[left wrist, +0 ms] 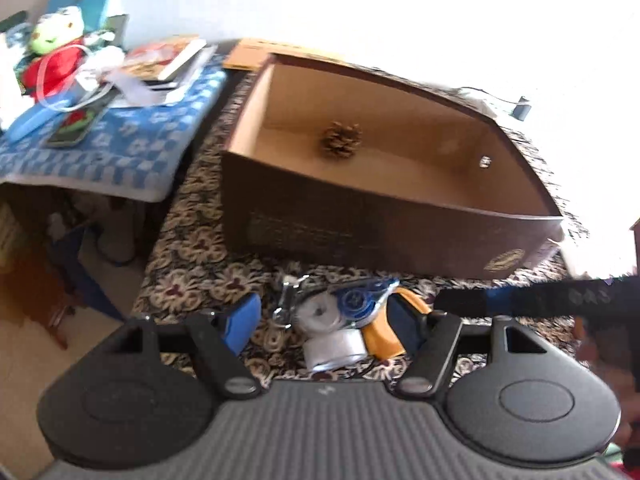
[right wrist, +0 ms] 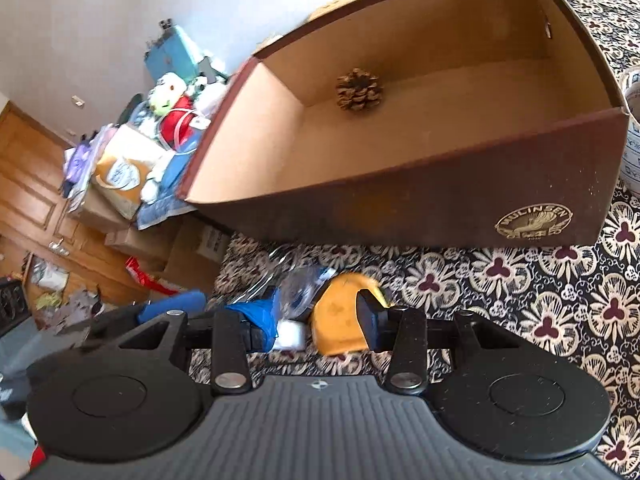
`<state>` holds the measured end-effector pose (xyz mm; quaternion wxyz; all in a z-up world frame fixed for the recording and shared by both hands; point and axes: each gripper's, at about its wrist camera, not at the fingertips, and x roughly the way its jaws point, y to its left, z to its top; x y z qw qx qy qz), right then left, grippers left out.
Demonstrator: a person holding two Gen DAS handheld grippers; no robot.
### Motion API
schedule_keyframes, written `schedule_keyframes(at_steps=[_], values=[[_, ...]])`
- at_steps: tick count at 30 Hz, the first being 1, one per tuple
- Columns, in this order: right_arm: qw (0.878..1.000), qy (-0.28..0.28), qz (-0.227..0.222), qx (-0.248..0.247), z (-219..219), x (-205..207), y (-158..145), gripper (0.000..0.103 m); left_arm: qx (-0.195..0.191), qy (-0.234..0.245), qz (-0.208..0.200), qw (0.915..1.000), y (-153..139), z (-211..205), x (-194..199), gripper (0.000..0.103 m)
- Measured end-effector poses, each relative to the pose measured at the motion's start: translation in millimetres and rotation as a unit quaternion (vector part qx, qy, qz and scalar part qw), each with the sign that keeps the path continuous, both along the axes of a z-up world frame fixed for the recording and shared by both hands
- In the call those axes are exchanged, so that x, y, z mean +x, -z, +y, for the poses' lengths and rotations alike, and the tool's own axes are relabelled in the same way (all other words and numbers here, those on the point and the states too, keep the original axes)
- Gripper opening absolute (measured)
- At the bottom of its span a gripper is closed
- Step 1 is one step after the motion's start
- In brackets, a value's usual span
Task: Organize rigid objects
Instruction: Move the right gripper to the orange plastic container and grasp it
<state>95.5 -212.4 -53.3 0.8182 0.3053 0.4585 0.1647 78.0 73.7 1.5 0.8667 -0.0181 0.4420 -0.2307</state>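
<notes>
Daylight totally blows out the far right of the left wrist view into white glare, while the open brown cardboard box (left wrist: 384,216) keeps a shadowed front wall. Both fisheye shots bend hard at the edges, and the yellow plastic piece (right wrist: 340,320) is smeared with motion blur.

One open box (left wrist: 360,236), one pine cone (left wrist: 342,140), one orange piece (right wrist: 340,320), one metal clip (left wrist: 289,296).

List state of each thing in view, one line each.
box: open, upright, on patterned cloth
pine cone: inside box, by far wall
tape dispenser: on cloth, in front of box
yellow object: beside dispenser, between right jaws; contact unclear
left gripper: open around dispenser
right gripper: grip unclear
</notes>
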Motion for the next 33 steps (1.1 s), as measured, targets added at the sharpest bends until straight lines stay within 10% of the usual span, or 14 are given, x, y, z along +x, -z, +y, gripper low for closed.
schedule_keyframes(at_steps=[13, 33], values=[[0.997, 0.043, 0.040, -0.039, -6.6, 5.5, 22.8, 0.026, -0.080, 0.200, 0.087, 0.9726, 20.3, -32.7, 0.6, 0.060], [0.999, 0.027, 0.045, 0.004, -7.2, -11.6, 34.8, 0.021, 0.005, 0.182, 0.063, 0.9813, 49.7, -64.9, -9.0, 0.068]])
